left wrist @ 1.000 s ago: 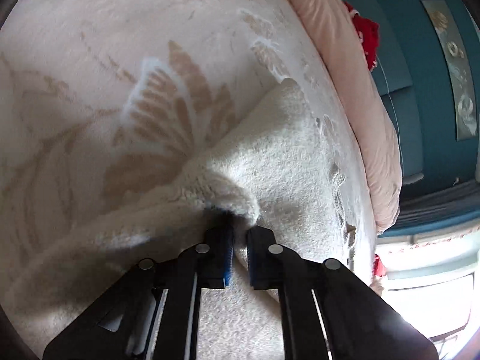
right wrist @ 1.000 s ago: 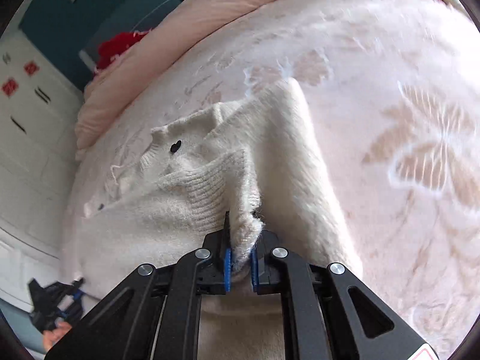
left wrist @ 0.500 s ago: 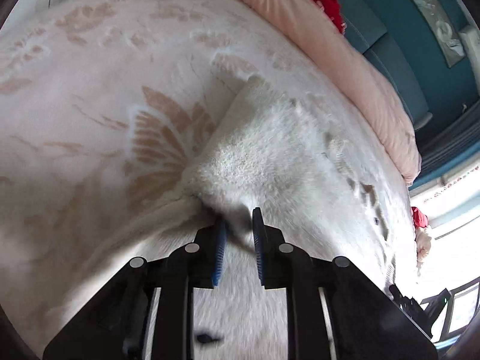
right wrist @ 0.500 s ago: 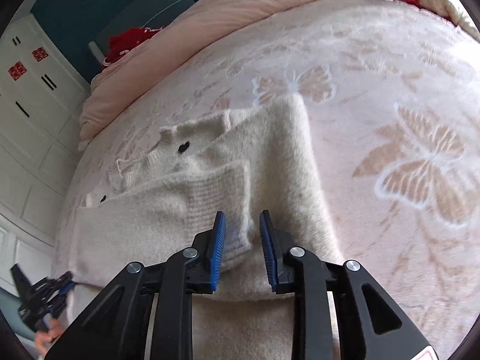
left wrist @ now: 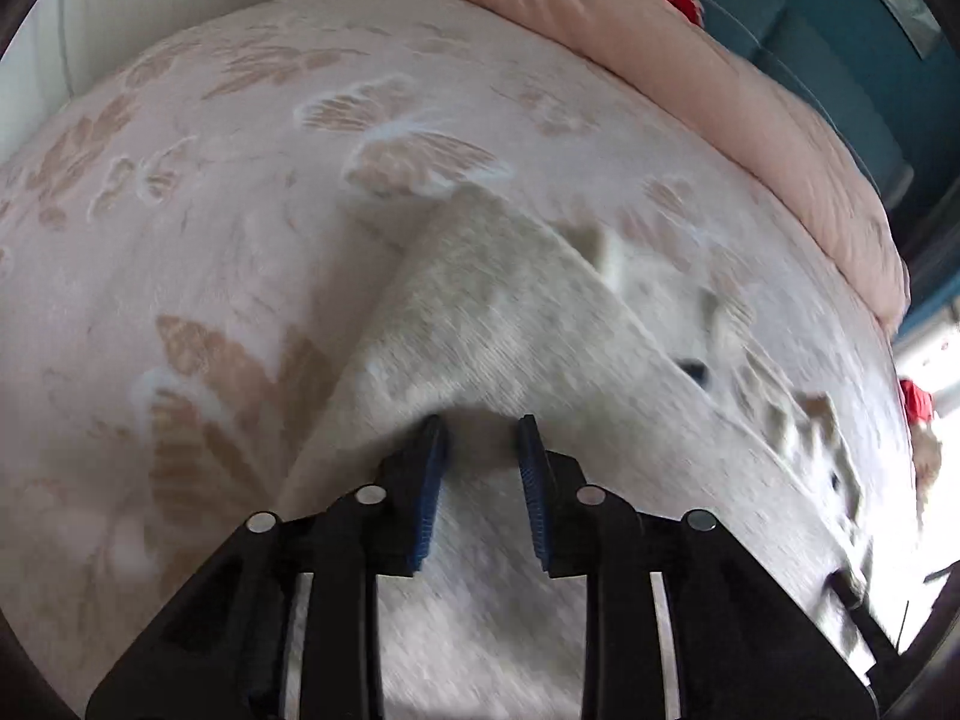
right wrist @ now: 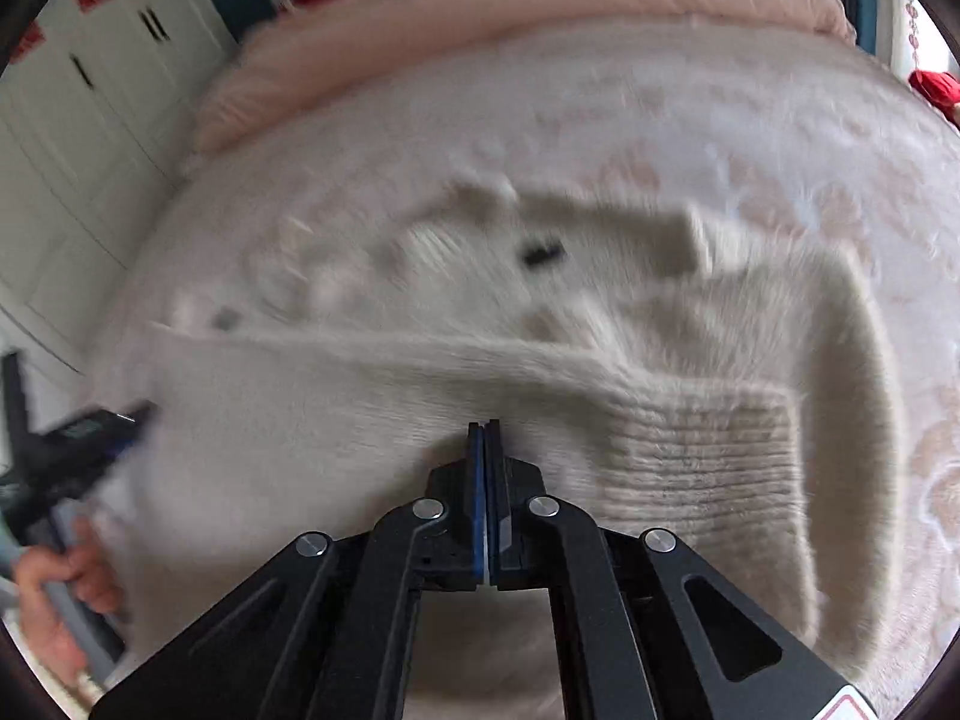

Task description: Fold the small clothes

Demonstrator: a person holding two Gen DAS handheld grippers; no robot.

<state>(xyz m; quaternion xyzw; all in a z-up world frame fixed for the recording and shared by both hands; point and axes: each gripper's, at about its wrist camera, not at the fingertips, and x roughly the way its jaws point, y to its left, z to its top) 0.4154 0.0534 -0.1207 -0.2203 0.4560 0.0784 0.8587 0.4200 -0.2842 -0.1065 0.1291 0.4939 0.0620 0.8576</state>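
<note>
Cream fuzzy knit sweater (left wrist: 498, 324) lies spread on the bed's pink butterfly-print blanket (left wrist: 180, 180), partly folded: in the right wrist view a sleeve with ribbed cuff (right wrist: 702, 456) lies across the body, small dark buttons (right wrist: 543, 253) visible near the neckline. Left gripper (left wrist: 480, 438) has blue pads apart and its jaws are opening; a raised fold of the knit sits right at the tips but pads don't press on it, so released. Right gripper (right wrist: 485, 438) is clenched fully, pads together, no cloth visibly pinched between them; it hovers over the sweater's middle near the folded sleeve edge. Right view is motion-blurred, so fine contact is hard to tell. The person's left hand (right wrist: 54, 588) shows at the lower left of the right view, holding the other tool. Pink duvet (left wrist: 690, 78) is bunched at the far edge of the bed, something red behind it. Handling judgement: sweater is light, very soft, floppy, thick pile, not slippery, not fragile; it will sag and bunch if lifted from one point. Best to pinch edges or corners, hem or shoulder, both tools together, taking a thick fold so layers don't slip apart.
</note>
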